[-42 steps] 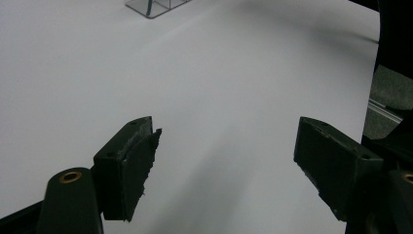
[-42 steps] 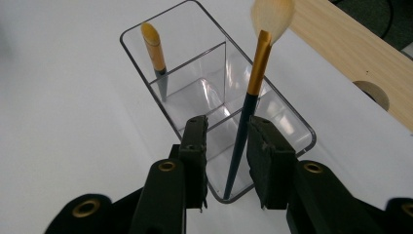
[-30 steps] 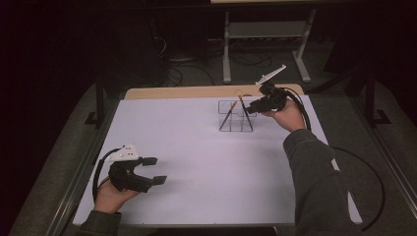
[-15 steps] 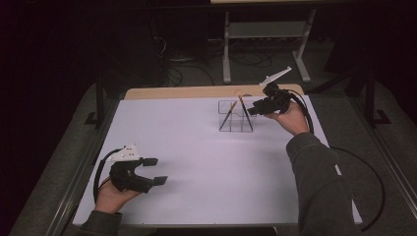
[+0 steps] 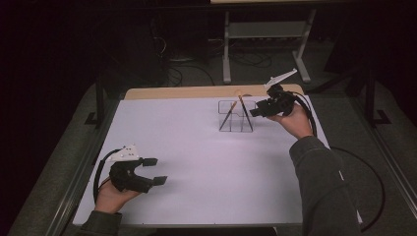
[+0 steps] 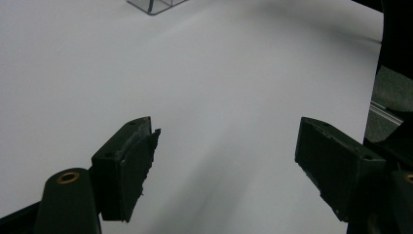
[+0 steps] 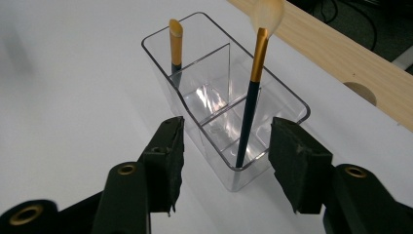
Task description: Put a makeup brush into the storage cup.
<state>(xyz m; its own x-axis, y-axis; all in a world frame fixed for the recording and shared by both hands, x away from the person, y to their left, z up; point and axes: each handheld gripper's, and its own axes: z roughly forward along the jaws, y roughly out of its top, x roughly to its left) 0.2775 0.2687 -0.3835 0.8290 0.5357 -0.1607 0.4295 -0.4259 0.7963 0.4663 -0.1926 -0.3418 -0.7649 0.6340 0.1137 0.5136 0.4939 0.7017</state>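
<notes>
Right gripper view: right claw (image 7: 221, 163) just opened, brush (image 7: 251, 105) standing in organizer (image 7: 160, 53).

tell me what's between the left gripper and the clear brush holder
Nothing: in the high view, bare white table stretches from the left gripper to the clear brush holder.

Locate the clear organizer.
In the high view, the clear organizer stands at the table's far right, just left of the right gripper, holding two brushes.

The clear organizer (image 6: 155, 5) was cut off by the top edge in the left gripper view. The round brush head (image 7: 267, 13) was blurred in the right gripper view.
</notes>
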